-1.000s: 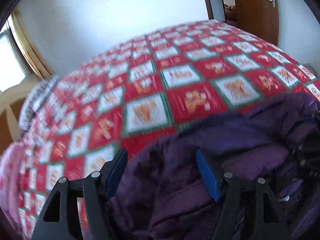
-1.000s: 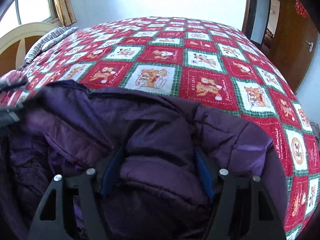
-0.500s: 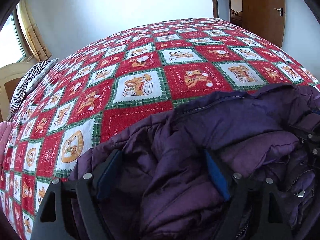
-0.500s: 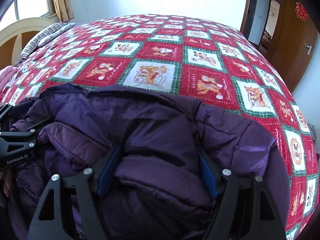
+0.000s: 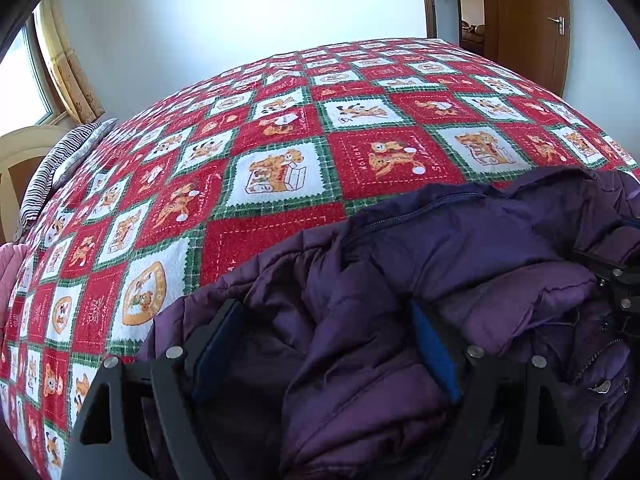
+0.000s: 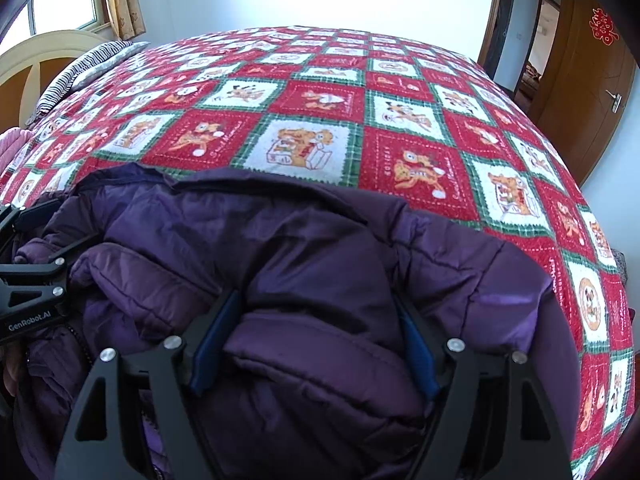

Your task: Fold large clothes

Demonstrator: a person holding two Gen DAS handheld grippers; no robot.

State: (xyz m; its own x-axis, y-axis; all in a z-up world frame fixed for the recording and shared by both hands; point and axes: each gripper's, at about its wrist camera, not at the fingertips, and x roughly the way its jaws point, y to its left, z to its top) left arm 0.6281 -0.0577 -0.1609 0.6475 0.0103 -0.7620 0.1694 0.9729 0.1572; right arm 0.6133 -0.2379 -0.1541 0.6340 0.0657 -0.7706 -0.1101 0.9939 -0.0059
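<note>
Both claws had just been eased wider: left claw [image 5: 326, 312] loose around, right claw [image 6: 318, 300] pressed on, the soft, puffy jacket [image 5: 480, 248], judged best gripped at thin edges.

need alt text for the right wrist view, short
A bulky purple padded jacket lies bunched on a bed, a thick fold of it between the right gripper's blue-padded black fingers. Beyond it spreads a red, white and green cartoon-print blanket; the left gripper shows at the left edge, a wooden door far right.
</note>
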